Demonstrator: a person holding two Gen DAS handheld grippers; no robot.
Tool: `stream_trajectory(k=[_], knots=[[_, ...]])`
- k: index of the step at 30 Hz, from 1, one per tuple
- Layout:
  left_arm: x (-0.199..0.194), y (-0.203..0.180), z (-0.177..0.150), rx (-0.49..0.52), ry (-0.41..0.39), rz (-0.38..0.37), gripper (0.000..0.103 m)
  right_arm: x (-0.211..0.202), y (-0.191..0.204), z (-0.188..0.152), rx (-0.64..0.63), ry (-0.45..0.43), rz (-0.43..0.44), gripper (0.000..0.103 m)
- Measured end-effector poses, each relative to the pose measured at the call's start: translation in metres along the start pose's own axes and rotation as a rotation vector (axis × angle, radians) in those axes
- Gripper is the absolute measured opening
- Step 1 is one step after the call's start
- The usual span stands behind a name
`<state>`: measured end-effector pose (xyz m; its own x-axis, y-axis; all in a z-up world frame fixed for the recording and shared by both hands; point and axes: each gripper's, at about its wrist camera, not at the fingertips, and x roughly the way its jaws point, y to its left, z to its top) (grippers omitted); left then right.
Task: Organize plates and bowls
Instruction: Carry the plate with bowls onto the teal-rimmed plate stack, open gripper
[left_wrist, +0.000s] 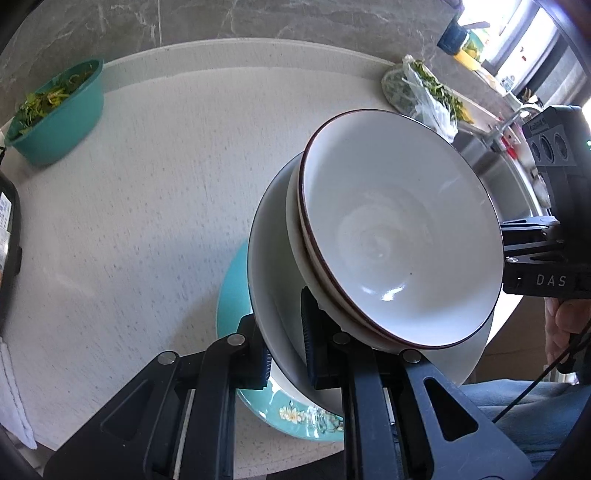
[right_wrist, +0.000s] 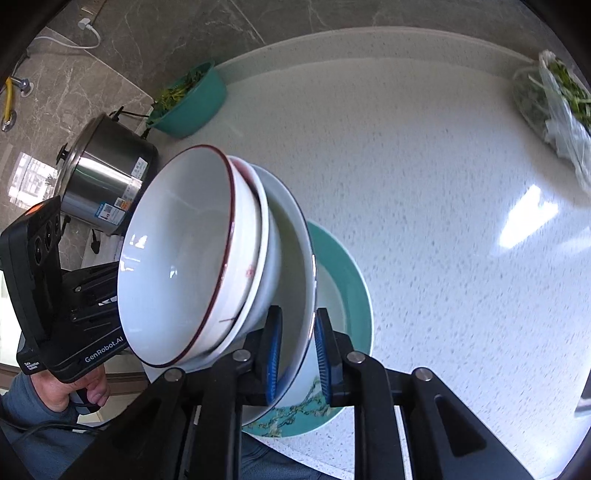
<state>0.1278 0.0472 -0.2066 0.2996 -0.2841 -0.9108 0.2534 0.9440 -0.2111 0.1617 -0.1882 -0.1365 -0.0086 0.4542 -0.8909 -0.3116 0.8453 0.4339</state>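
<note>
Both grippers, left and right, clamped opposite rims of the heavy, glazed, slippery, breakable stack, jaws nearly closed.

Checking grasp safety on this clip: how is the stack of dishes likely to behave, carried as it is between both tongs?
The stack looks glazed and glossy, so probably slippery. The left tongs and right tongs pinch only the white plate's rim, so the bowls nested loosely on top could slide if tilted. Likely heavy and breakable.
</note>
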Motion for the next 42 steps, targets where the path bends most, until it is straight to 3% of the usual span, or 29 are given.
stream_trajectory(k=[14, 27, 31, 36, 42], knots=[[0.041, 0.016, -0.015, 0.049, 0.038, 0.011, 0.012, 0.036, 0.001, -0.016, 0.031, 0.032, -0.032, 0.019], [0.042, 0.016, -0.019, 0.064, 0.002, 0.026, 0.014, 0.046, 0.009, -0.020, 0.013, 0.009, -0.074, 0.021], [0.039, 0.023, -0.022, 0.046, -0.015, 0.036, 0.030, 0.043, 0.013, -0.022, 0.004, -0.004, -0.095, 0.024], [0.024, 0.027, -0.023, 0.023, -0.050, 0.046, 0.037, 0.036, 0.014, -0.030, 0.026, -0.019, -0.117, 0.034], [-0.003, 0.032, -0.025, -0.050, -0.097, 0.094, 0.060, 0.013, 0.014, -0.042, 0.021, -0.065, -0.135, 0.058]])
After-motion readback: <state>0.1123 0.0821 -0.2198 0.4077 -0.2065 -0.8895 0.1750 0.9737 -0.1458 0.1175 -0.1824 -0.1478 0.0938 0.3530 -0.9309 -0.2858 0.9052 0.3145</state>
